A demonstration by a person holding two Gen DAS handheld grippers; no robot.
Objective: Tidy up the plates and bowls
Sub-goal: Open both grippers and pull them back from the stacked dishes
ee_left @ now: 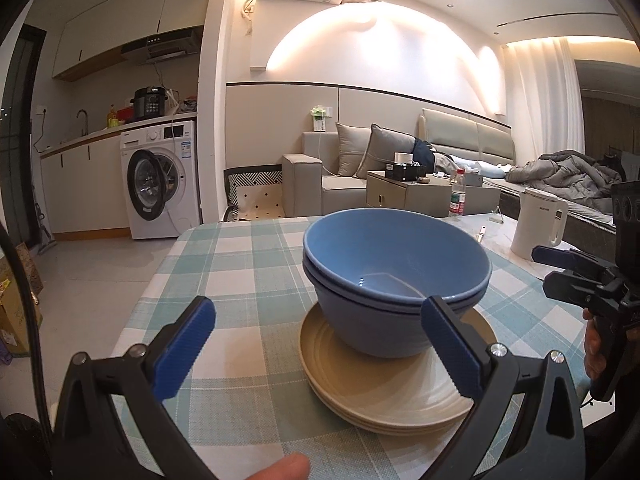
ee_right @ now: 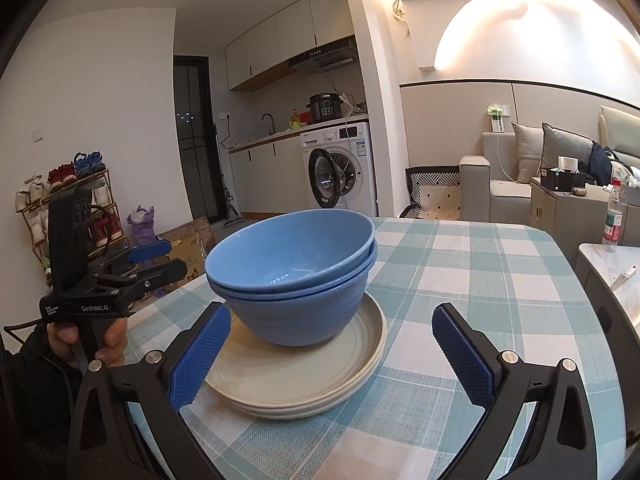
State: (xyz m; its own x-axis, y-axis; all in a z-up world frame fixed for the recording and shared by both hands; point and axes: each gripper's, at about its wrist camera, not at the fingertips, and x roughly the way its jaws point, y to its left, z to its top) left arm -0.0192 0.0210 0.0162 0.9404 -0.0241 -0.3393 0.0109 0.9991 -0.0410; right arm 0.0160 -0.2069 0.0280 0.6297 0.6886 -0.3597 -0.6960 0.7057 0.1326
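Two nested bowls (ee_right: 294, 276) sit on stacked plates (ee_right: 304, 376) mid-table, toward its near edge. Left gripper (ee_left: 316, 344) and right gripper (ee_right: 332, 352) both gape empty; stacking looks finished, so next likely retreat or shift the stack

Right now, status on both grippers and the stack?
Left gripper open, right gripper open, both empty. Two blue bowls nested on beige plates, checked tablecloth. Nothing blocking.

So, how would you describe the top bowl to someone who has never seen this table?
Find the checked tablecloth; on it lies a stack of beige plates. Two blue bowls sit nested on the plates, and the top bowl is the inner one, its rim tilted above the lower bowl.
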